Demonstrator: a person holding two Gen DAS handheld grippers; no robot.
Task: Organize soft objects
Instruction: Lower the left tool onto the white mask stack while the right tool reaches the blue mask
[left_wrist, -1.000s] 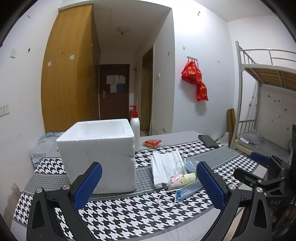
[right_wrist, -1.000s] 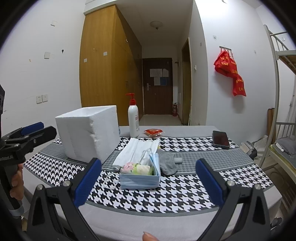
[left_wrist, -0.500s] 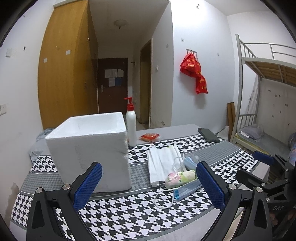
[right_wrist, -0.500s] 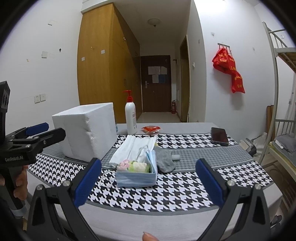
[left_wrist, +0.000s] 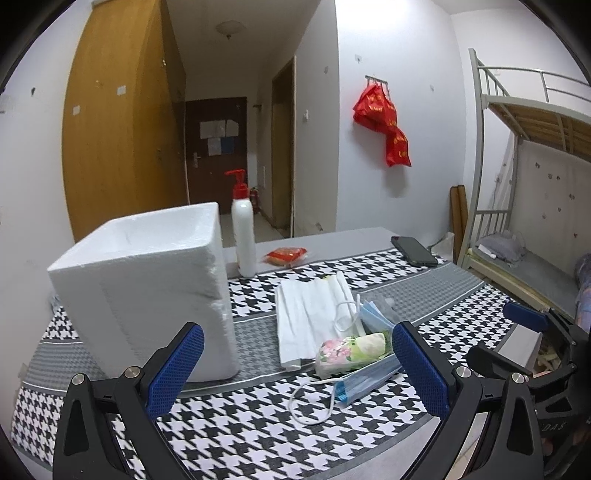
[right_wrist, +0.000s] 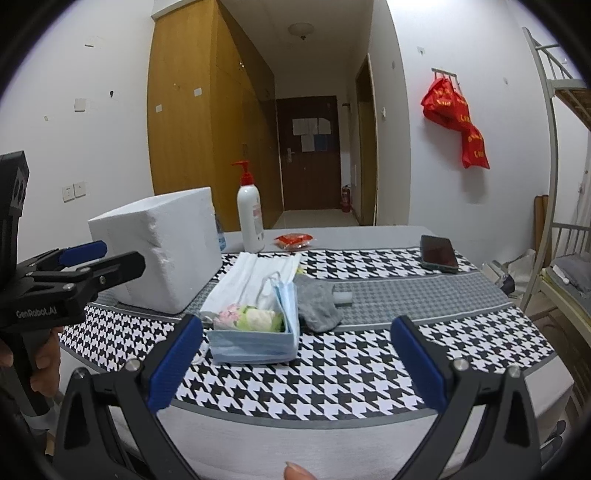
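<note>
- Both tools are held released and empty: the left gripper and the right gripper are spread wide above the near edge of the table, short of the pile.
- The soft things are heaped mid-table: a floral tissue pack is nested on blue masks, white masks lie behind, and a grey sock is just beside.
- A loose ear loop could be snagged, so that several masks would be dragged together.
- The light foam box could be nudged or tipped by a careless drop.
- Nothing can be seen inside the box; its floor is hidden.
</note>
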